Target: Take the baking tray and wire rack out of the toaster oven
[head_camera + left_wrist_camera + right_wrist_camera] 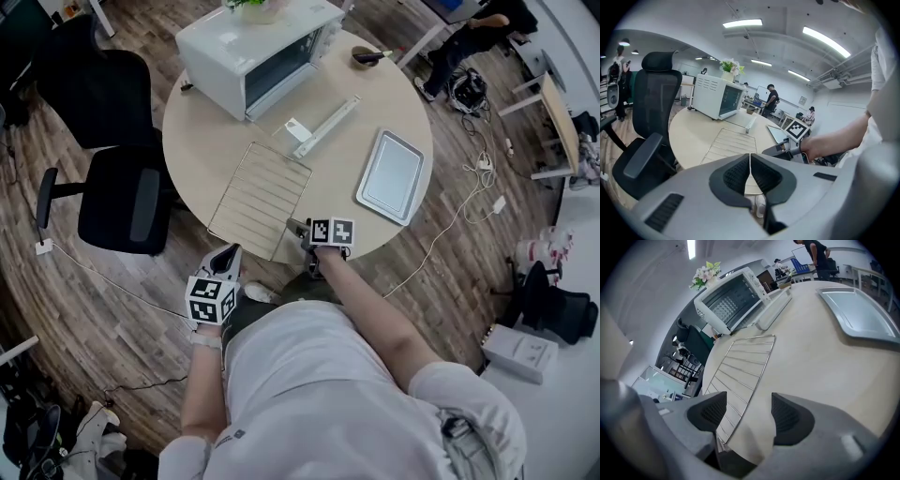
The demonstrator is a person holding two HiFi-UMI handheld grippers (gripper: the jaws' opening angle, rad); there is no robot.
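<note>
Wood-plank office flooring surrounds a round beige table (211,131), where the white toaster oven (253,42) sits at the far side with its glass door (319,122) dropped flat. Both of the task's 2 things already lie outside it. The wire rack (261,199) lies flat on the near half of the table with its near corner by the rim, and the baking tray (391,175) lies flat, well apart to its right. The right gripper (749,411) hovers at that near corner with its jaws wide apart; the rack's side wire runs between them, but neither pad grips it. The left gripper (750,161) hangs off the table near a black office chair (122,202), jaws pressed together on nothing. The job looks as good as done, so the step in hand is a clean let-go. I would draw the right gripper straight back off the edge with the jaws wide, so that no pad snags a wire and drags the light rack over the rim.
</note>
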